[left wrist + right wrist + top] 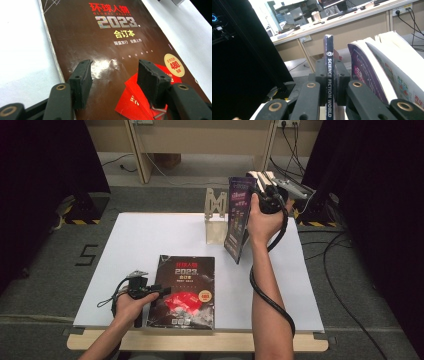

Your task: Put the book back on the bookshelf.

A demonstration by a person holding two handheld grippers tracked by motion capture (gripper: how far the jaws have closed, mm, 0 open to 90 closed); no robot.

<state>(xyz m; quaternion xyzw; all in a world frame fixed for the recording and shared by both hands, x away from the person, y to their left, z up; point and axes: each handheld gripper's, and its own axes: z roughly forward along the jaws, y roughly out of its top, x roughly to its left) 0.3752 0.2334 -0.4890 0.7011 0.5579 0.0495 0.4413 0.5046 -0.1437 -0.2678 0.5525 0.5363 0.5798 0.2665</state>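
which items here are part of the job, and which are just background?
In the job:
- purple magazine, spine clamped in the right gripper
- dark 2023 magazine, flat on the table, under the open left gripper
- wooden stand

Lying about:
- floor cables
- white table

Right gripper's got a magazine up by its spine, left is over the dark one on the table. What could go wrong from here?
1. The right gripper pinches only the spine of the purple magazine; loose pages fan out and could catch on the wooden stand.
2. The left gripper is open over the glossy dark magazine; its pads may skid or crease the cover.
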